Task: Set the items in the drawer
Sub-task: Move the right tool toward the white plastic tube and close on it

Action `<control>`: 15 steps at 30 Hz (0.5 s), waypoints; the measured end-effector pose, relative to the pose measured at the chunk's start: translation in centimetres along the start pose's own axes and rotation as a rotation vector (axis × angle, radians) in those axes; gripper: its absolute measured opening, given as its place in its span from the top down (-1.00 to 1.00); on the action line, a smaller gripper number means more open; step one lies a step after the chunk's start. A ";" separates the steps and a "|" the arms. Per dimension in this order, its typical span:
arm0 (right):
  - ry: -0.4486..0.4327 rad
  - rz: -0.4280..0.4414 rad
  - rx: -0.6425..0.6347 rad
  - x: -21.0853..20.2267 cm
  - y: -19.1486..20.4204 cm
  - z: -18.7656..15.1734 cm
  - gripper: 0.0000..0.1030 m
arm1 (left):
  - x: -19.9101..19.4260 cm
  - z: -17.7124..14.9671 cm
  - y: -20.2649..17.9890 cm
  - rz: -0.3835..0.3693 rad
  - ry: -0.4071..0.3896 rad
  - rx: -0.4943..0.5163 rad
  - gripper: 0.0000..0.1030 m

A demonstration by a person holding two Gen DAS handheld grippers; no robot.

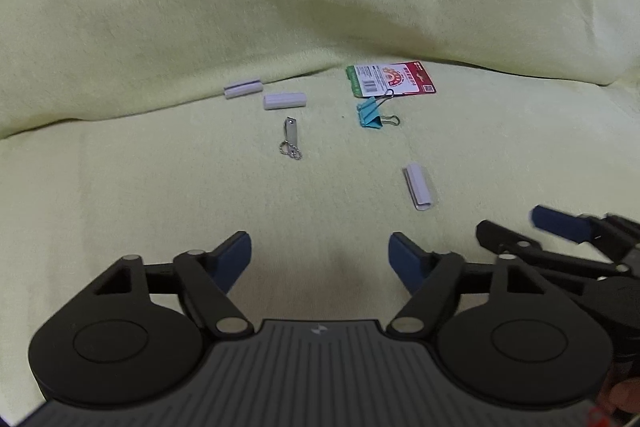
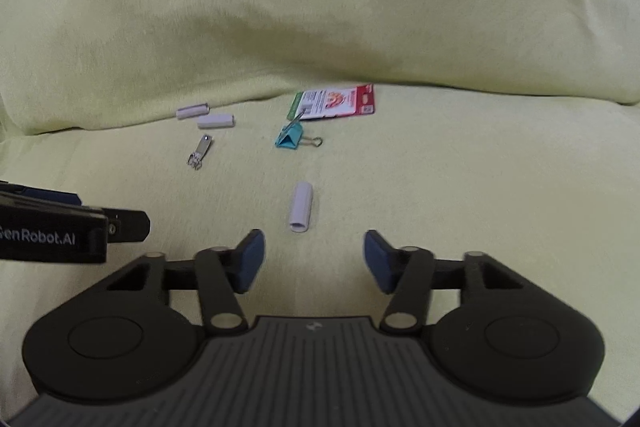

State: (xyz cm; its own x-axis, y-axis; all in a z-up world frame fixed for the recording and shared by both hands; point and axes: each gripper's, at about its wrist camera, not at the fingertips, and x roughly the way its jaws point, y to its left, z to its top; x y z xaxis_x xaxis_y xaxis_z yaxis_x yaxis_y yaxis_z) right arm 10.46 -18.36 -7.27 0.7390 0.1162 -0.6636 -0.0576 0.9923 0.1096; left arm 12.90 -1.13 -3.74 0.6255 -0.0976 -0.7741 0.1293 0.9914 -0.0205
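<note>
My right gripper is wide apart and empty, low over the green cloth, and the nearest grey clip tube lies just ahead of it, a touch toward my left finger, pointing almost straight along my fingers. To take it well I judge I should shift slightly left so the tube sits midway, come down until both pads straddle its long sides, and close across its width, not its ends; the cloth is soft, so pressing too deep may drag fabric into the grip. My left gripper is also wide and empty, held level beside the right one, fingers forward. Farther ahead of it lie the nail clipper with its chain, two more grey tubes near the fold of the cloth, the blue binder clip and, touching it beyond, the printed card. No drawer shows in either view, so I cannot tell where it stands
</note>
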 end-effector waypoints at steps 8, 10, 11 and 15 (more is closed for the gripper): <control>0.019 0.009 -0.025 3.5 0.1 0.3 0.25 | 3.1 1.2 -0.3 -0.045 0.019 0.013 -0.31; 0.027 0.007 -0.039 4.4 0.2 0.3 0.33 | 3.8 1.6 -0.2 -0.059 0.022 0.012 -0.21; 0.030 0.010 -0.042 4.8 0.3 0.3 0.35 | 4.1 1.7 -0.2 -0.066 0.024 0.008 -0.20; 0.040 0.027 -0.039 6.3 0.7 0.3 0.39 | 5.0 2.0 -0.1 -0.081 0.030 0.006 -0.14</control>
State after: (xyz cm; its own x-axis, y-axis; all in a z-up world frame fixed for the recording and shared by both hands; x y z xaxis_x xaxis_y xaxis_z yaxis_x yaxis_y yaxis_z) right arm 15.25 -16.96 -11.19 0.7092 0.1434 -0.6902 -0.1037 0.9897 0.0991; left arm 17.57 -1.94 -6.35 0.5892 -0.1745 -0.7889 0.1834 0.9798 -0.0798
